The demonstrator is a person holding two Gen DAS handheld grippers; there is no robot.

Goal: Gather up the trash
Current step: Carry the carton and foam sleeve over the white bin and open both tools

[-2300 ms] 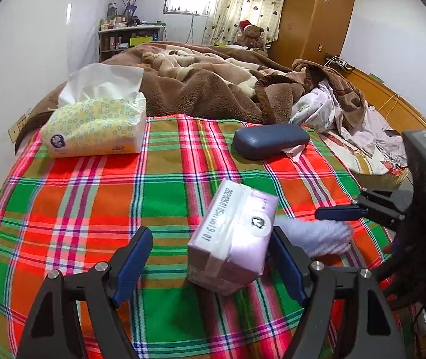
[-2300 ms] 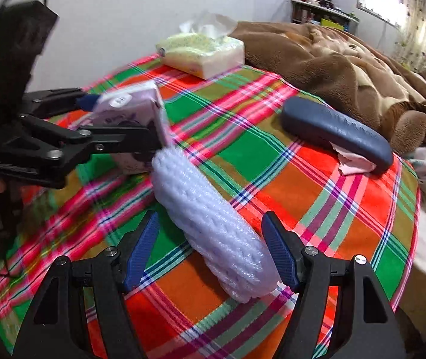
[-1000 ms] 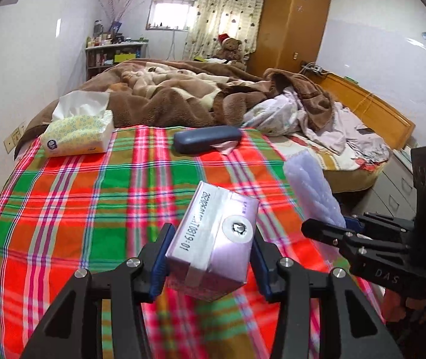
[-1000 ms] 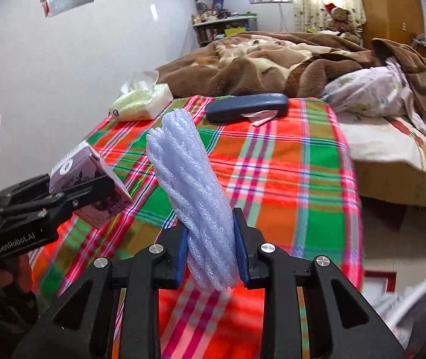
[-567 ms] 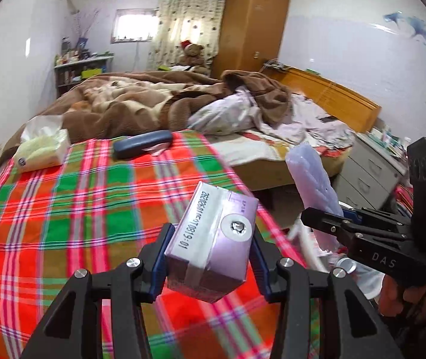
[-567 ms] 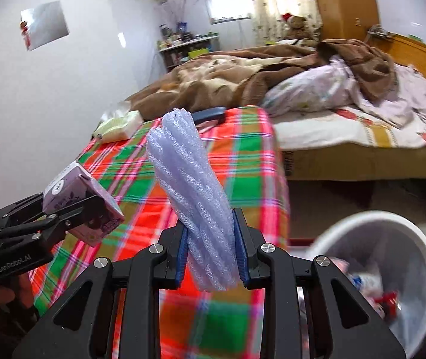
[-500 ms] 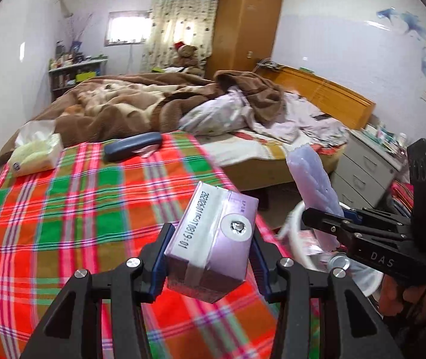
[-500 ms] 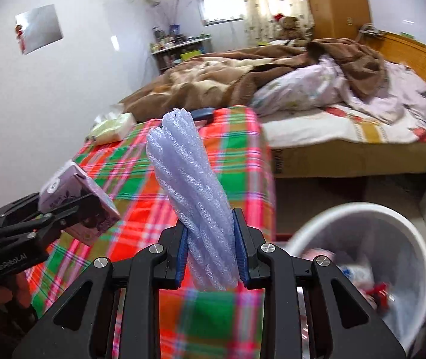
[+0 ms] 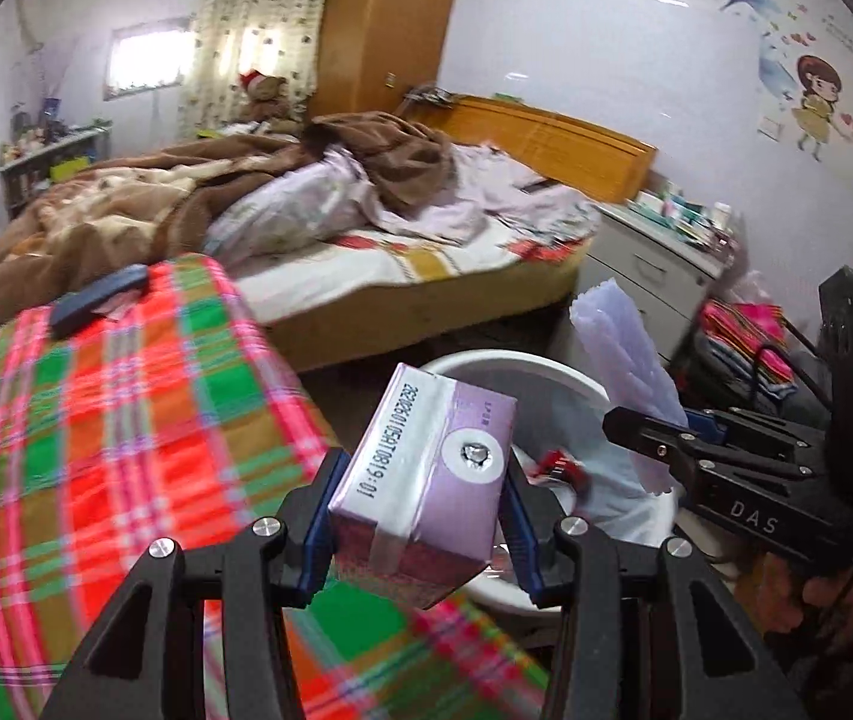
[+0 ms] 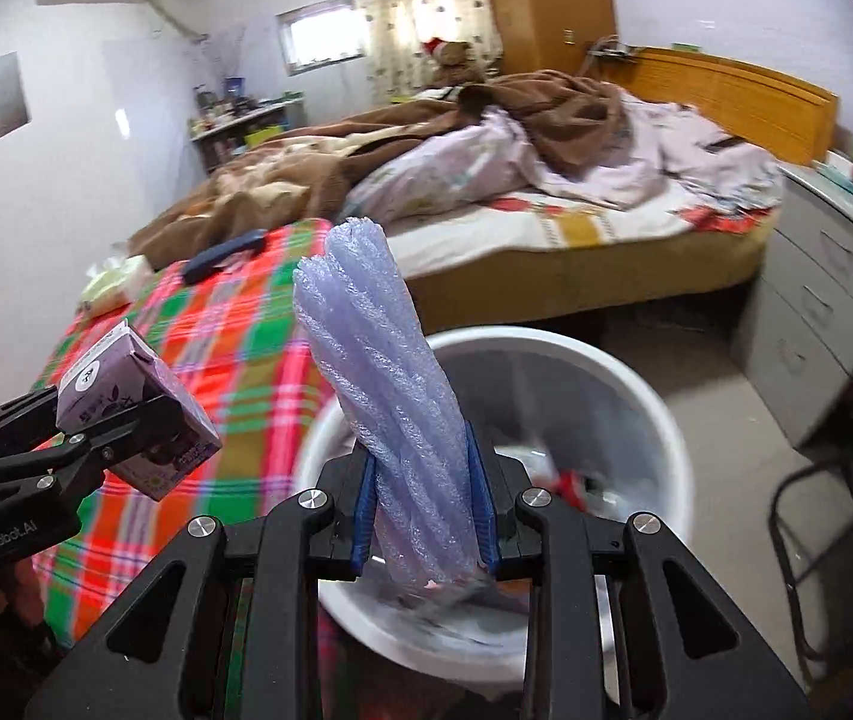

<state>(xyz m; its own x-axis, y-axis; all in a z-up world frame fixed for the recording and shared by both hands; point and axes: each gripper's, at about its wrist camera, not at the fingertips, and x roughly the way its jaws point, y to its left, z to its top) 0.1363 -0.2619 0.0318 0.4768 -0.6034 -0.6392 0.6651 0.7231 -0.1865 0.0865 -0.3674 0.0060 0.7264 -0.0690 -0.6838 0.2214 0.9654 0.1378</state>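
one carton [image 9: 423, 480], one foam sleeve [image 10: 390, 396], one bin [image 10: 624, 372]

Left gripper [image 9: 420, 510] squeezed tight on the purple carton [image 9: 426, 480], right gripper [image 10: 423, 504] squeezed tight on the foam roll [image 10: 384, 384], both above the white bin [image 10: 624, 372]

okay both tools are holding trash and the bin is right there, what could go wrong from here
1. The foam sleeve stands tall in the right tool; released as it is, it could tip over the white bin rim and land on the floor.
2. The purple carton in the left tool looks to be near the bin's edge by the plaid cloth; an early release might miss.
3. The two tools are close and could bump.
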